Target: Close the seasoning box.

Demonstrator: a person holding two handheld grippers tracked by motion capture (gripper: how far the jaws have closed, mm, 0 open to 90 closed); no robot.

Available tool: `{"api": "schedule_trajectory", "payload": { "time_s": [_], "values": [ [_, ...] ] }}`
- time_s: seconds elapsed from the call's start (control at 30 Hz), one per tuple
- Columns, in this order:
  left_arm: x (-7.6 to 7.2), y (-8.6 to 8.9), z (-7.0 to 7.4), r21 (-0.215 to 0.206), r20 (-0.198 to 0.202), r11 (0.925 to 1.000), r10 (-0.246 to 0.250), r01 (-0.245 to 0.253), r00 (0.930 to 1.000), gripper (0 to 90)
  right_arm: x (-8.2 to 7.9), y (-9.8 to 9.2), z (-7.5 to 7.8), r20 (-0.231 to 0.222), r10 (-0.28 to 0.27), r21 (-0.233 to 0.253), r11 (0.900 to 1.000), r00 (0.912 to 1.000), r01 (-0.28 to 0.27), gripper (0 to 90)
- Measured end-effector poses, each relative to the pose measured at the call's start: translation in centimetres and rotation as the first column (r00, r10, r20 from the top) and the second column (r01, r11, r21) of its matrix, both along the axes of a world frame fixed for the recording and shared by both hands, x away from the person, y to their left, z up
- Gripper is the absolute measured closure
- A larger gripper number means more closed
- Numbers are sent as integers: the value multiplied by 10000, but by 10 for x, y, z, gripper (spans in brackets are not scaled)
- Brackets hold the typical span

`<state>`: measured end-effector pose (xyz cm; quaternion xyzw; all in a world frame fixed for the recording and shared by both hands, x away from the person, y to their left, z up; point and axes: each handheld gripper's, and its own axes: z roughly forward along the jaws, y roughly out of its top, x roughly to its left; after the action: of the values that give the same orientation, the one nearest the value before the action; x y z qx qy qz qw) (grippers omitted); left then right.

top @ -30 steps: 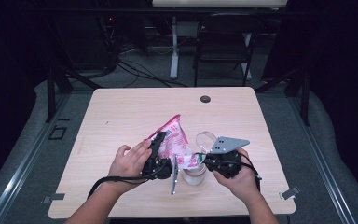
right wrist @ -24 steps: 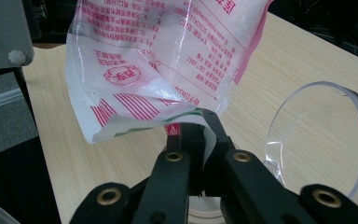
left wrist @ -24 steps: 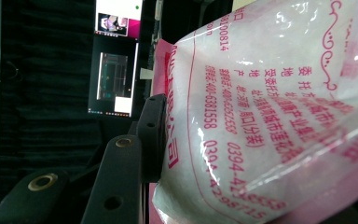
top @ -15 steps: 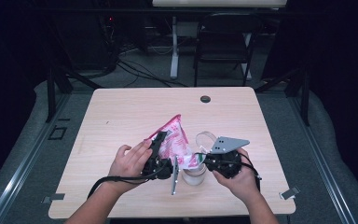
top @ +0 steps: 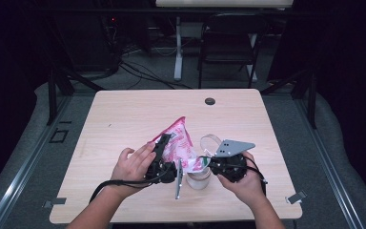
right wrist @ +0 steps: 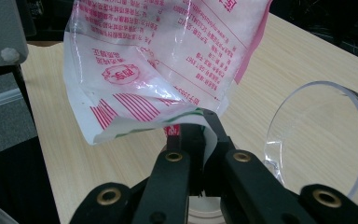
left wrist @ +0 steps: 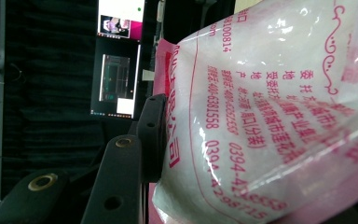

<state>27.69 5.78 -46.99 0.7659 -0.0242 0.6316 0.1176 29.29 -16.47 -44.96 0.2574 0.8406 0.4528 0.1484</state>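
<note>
Low in the middle of the high view, the left claw [top: 164, 164] is clamped on the pink bag's [top: 178, 145] side, and the right claw [top: 208, 164] pinches its lower corner. The bag hangs tilted above a clear jar [top: 199, 179] on the tabletop [top: 124, 114].

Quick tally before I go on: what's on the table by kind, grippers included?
Pink and white plastic bag: 1, pinched by both grippers
Clear glass cup lying on its side: 1
Clear jar under the bag: 1
Round black grommet at the table's far edge: 1
Grippers: 2, left gripper and right gripper
Total: 6
</note>
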Motion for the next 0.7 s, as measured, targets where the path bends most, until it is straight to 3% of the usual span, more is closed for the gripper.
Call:
{"api": "schedule_trajectory", "payload": {
  "time_s": [0.7],
  "values": [
    [-1,0,-1,76,1,10000,21,-21,10000,634,0,1,-1,7,-20,-31,10000,10000,20,900]
  ]
}}
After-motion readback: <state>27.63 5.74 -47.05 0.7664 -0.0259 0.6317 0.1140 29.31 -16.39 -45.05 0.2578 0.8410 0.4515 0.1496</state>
